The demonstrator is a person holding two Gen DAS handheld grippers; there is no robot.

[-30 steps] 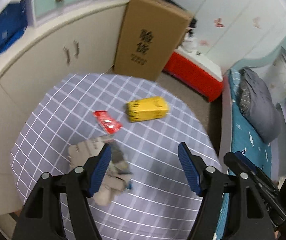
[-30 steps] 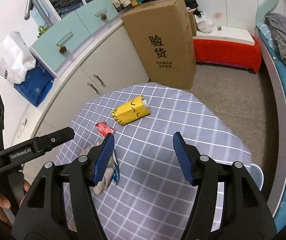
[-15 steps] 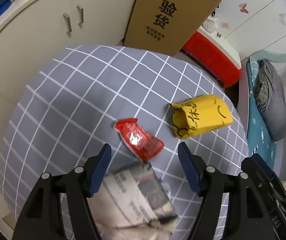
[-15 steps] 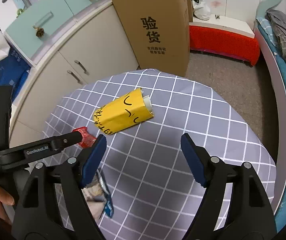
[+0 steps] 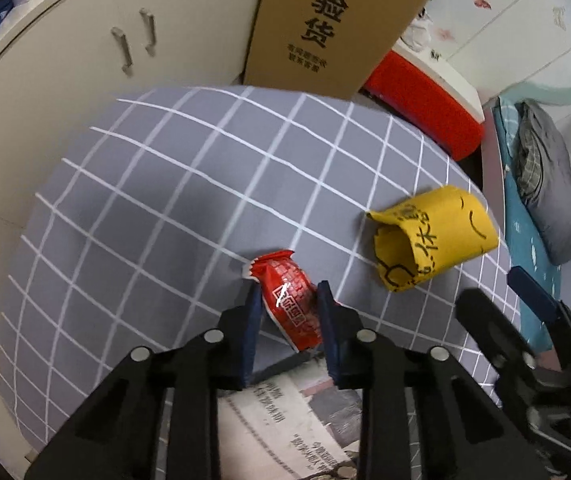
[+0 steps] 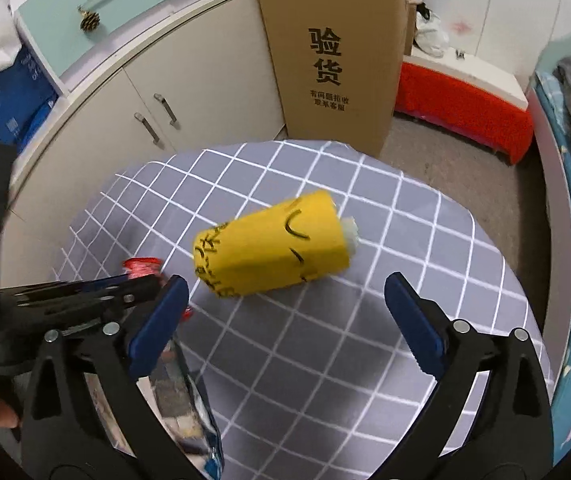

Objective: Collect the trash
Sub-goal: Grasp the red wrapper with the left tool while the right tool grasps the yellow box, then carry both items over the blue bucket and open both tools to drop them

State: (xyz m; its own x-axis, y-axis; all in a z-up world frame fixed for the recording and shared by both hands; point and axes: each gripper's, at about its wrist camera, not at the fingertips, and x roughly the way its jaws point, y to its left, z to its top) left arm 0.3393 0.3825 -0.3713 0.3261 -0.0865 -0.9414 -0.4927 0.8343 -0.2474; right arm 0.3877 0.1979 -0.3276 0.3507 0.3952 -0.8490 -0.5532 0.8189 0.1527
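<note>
The left gripper points steeply down at the table, which carries a grey cloth with a white grid. Its jaws have just been closing, and its 2 blue pads now pinch the red snack wrapper from both sides. The wrapper lies on the cloth, its crimped far end projecting beyond the pads. A crumpled printed wrapper lies directly below the left gripper, near the table's close edge.

The right gripper is spread wide, its jaws having just been opening, with nothing between them. The yellow paper carton lies on its side on the cloth just beyond the right gripper's fingertips, apart from both pads. In the left wrist view the same carton sits right of the red wrapper, not touching it.

A tall cardboard box stands on the floor behind the table, beside a white cabinet.
</note>
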